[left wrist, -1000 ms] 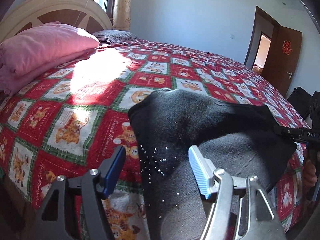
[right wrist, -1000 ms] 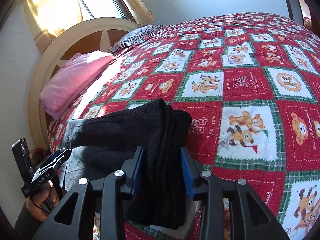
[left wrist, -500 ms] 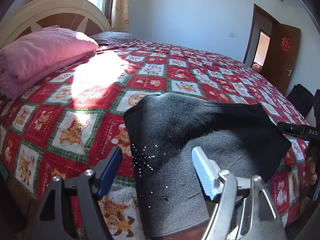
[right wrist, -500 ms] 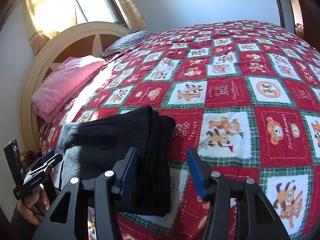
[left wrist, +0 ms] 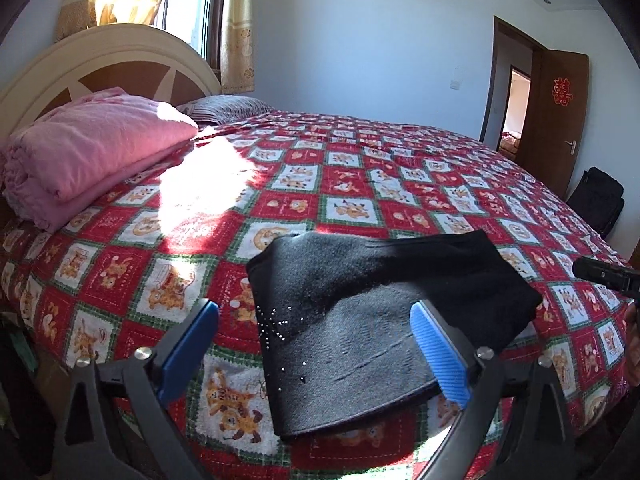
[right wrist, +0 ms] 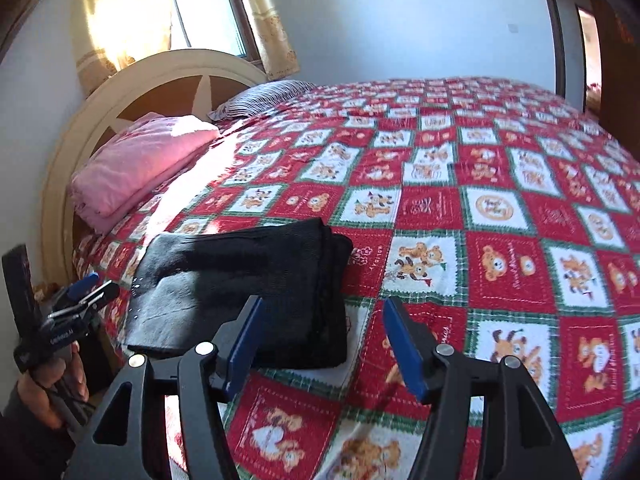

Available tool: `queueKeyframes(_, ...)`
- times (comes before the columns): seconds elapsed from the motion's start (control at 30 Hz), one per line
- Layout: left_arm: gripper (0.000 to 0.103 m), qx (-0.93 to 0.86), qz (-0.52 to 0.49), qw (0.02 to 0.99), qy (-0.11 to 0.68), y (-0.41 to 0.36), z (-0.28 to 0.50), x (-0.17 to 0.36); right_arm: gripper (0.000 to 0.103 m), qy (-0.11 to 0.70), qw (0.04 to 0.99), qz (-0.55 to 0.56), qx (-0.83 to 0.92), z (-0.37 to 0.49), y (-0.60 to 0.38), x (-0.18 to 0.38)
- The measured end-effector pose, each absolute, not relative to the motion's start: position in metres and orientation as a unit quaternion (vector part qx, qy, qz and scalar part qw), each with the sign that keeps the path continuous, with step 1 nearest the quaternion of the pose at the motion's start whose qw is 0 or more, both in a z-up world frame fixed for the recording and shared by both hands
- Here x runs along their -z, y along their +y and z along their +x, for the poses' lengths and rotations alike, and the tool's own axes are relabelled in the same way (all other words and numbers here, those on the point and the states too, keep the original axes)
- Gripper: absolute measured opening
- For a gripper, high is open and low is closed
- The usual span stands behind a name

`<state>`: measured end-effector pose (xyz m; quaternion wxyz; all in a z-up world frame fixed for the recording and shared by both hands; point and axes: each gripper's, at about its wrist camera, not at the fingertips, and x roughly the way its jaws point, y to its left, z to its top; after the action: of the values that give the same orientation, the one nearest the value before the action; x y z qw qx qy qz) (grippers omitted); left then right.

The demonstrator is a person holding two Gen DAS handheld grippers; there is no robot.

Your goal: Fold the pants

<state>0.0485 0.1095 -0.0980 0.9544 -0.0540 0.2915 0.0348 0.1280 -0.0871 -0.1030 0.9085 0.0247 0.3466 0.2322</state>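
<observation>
The black pants [left wrist: 372, 320] lie folded into a compact rectangle near the bed's front edge, with small white beads on the left part. They also show in the right wrist view [right wrist: 248, 280]. My left gripper [left wrist: 316, 344] is open and empty, held back above the near edge of the pants. My right gripper [right wrist: 320, 340] is open and empty, just off the pants' right end. The left gripper [right wrist: 88, 290] also shows at the left of the right wrist view.
The bed has a red checked quilt with bears [left wrist: 360, 184]. A folded pink blanket [left wrist: 88, 148] and a striped pillow [left wrist: 224, 106] lie by the headboard [left wrist: 108, 56]. A brown door [left wrist: 560, 112] and a black bag [left wrist: 596, 200] stand at the right.
My right gripper let go of the pants' folded end and opened. Both grippers drew back and up from the pants, which now lie flat on the quilt.
</observation>
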Motion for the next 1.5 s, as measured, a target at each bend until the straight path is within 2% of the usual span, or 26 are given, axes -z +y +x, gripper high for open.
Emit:
queueKeyframes(0.4,0.103,-0.025,-0.054,0.969,0.241,0.083,0.017,0.057,0.068,0.274,0.932,-0.016,-0.235,0.069,-0.083,0.05)
queueKeyframes(1.5,0.103,-0.024,-0.009,0.974,0.226,0.067,0.004,0.041,0.069,0.265,0.94,-0.013,-0.217,0.065,-0.088,0.041)
